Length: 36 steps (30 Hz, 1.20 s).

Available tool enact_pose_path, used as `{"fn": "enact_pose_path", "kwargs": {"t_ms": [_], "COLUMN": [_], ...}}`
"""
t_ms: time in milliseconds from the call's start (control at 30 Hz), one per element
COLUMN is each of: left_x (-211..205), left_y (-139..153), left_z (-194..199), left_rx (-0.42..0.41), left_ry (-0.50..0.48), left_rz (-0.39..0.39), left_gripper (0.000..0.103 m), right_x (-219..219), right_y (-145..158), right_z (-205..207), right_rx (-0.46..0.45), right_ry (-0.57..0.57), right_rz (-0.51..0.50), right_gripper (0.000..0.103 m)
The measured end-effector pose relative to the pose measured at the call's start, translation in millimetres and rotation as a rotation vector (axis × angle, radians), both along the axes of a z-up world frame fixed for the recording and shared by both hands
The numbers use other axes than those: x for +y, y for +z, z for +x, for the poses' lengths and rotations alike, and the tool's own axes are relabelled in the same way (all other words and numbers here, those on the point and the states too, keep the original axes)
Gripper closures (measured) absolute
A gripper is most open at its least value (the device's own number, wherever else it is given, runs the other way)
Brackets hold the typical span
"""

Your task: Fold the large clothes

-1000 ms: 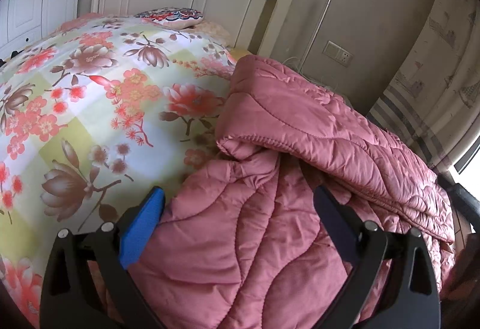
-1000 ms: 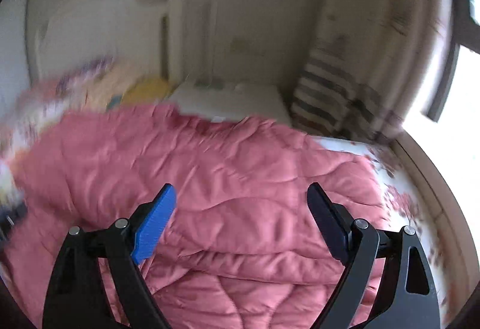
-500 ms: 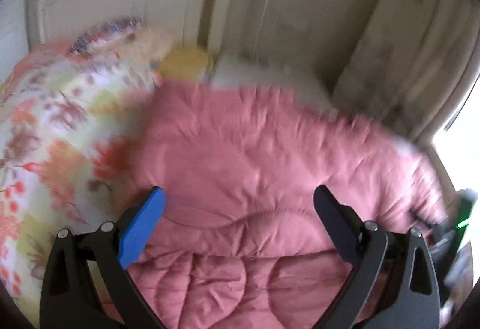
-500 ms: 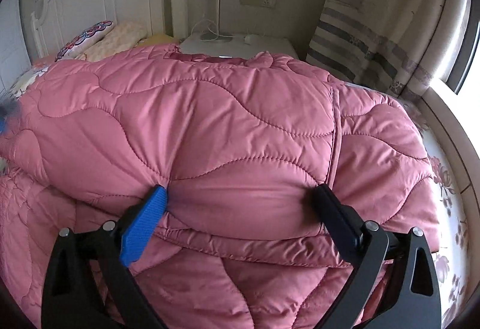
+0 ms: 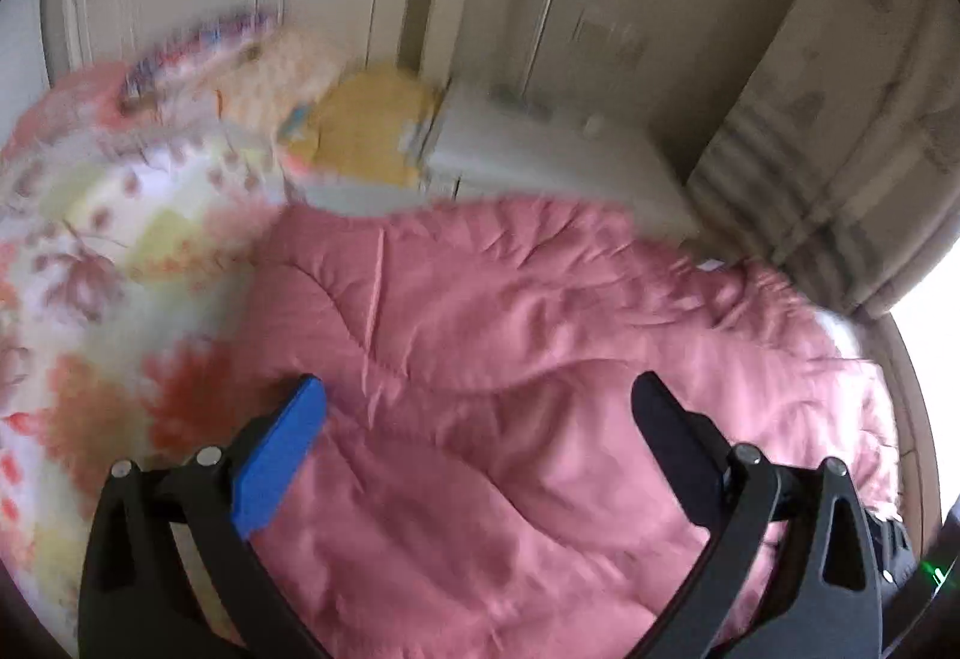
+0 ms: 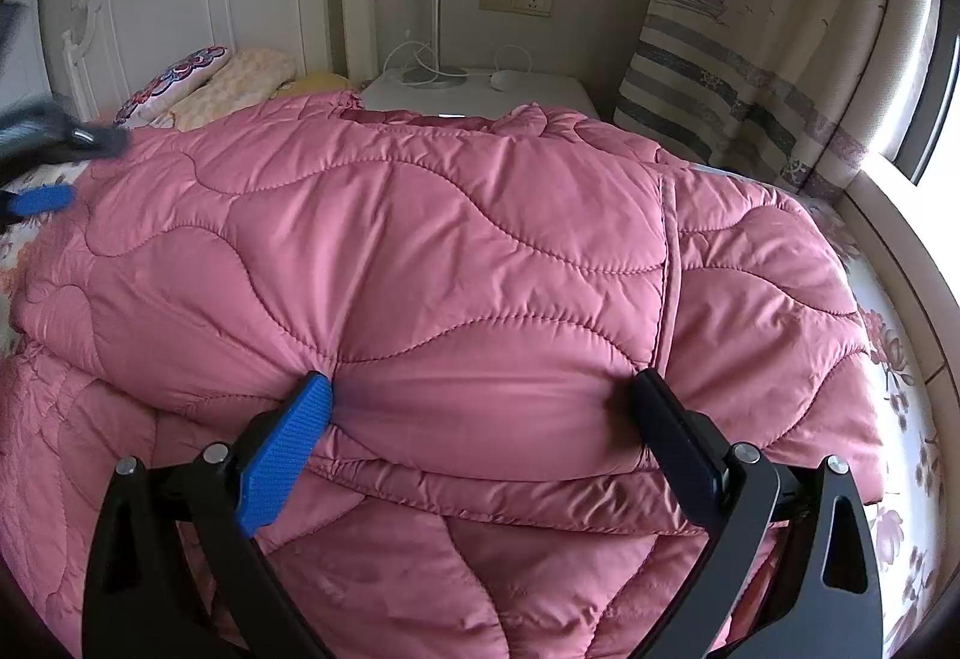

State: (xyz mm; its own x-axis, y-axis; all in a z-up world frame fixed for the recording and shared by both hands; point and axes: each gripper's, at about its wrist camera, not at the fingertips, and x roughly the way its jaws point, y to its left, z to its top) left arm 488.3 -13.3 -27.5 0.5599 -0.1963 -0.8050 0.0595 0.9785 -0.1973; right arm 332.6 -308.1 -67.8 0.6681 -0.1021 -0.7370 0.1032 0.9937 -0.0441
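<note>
Pink quilted coat [image 6: 480,263]: lies on the bed, just in front of the nightstand [image 6: 480,89], upper part doubled over the lower so that a thick fold edge faces the right gripper [image 6: 480,407].

Right gripper: jaws spread wide, having just been opening; its pads dent the fold edge at either side, the padded bulge between them, no clamp evident.

Left gripper [image 5: 480,407]: jaws wide apart above the coat's left part, nothing between them; its view is motion-blurred. Its blue pad also shows at the coat's far left edge in the right view.

Bedspread [image 5: 90,251]: floral, left of the coat. Pillows [image 6: 198,77]: beyond the coat, at the headboard.

Step in hand, as judged: one fold laid and let go, hands repositioning. Next move calls for a firm hold on an edge, both grippers together, since thick padding tends to spring open.
</note>
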Motion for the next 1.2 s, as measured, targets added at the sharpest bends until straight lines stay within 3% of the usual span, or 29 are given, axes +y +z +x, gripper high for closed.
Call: {"fn": "enact_pose_path", "kwargs": {"t_ms": [67, 133, 233, 300, 433, 500, 600, 700, 833, 933, 1067, 1200], "left_x": [1.5, -3.8, 1.6, 1.6, -11.9, -23.4, -25.6, -13.1, -18.3, -26.3, -39.1, -32.9], "left_y": [-20.0, -15.1, 3.0, 8.2, -12.3, -21.1, -19.2, 4.0, 16.9, 1.6, -38.7, -41.2], "left_z": [15.1, 15.8, 17.2, 20.6, 39.1, 36.6, 24.8, -14.0, -80.3, -121.8, -145.0, -149.7], "left_rx": [0.082, 0.067, 0.044, 0.025, 0.055, 0.014, -0.022, -0.136, -0.174, -0.152, -0.132, -0.139], "left_ry": [-0.005, -0.011, 0.013, 0.024, 0.024, 0.006, 0.006, 0.056, -0.036, -0.117, -0.184, -0.168], "left_rz": [0.000, 0.044, -0.065, -0.092, 0.040, 0.128, 0.150, 0.125, 0.167, 0.254, 0.421, 0.387], "left_gripper": [0.002, 0.002, 0.002, 0.002, 0.002, 0.002, 0.002, 0.003, 0.002, 0.002, 0.002, 0.002], "right_x": [2.3, 3.0, 1.0, 0.6, 0.8, 1.8, 2.1, 2.2, 1.6, 1.5, 1.5, 1.3], "right_y": [0.3, 0.4, 0.2, 0.3, 0.6, 0.7, 0.8, 0.8, 0.8, 0.9, 1.0, 0.9], "right_z": [-0.8, -1.0, -0.7, -0.8, -1.1, -1.2, -0.9, -0.9, -1.2, -1.6, -2.0, -1.2], "right_rx": [-0.005, -0.006, -0.006, -0.008, -0.009, -0.011, -0.010, -0.011, -0.011, -0.011, -0.009, -0.007], "right_ry": [0.006, 0.007, 0.008, 0.008, 0.008, 0.009, 0.008, 0.007, 0.008, 0.007, 0.002, -0.003], "right_rz": [0.009, 0.012, 0.028, 0.031, 0.030, 0.036, 0.037, 0.038, 0.036, 0.032, 0.027, 0.021], "right_gripper": [0.007, 0.007, 0.007, 0.007, 0.007, 0.006, 0.006, 0.006, 0.006, 0.006, 0.005, 0.005]}}
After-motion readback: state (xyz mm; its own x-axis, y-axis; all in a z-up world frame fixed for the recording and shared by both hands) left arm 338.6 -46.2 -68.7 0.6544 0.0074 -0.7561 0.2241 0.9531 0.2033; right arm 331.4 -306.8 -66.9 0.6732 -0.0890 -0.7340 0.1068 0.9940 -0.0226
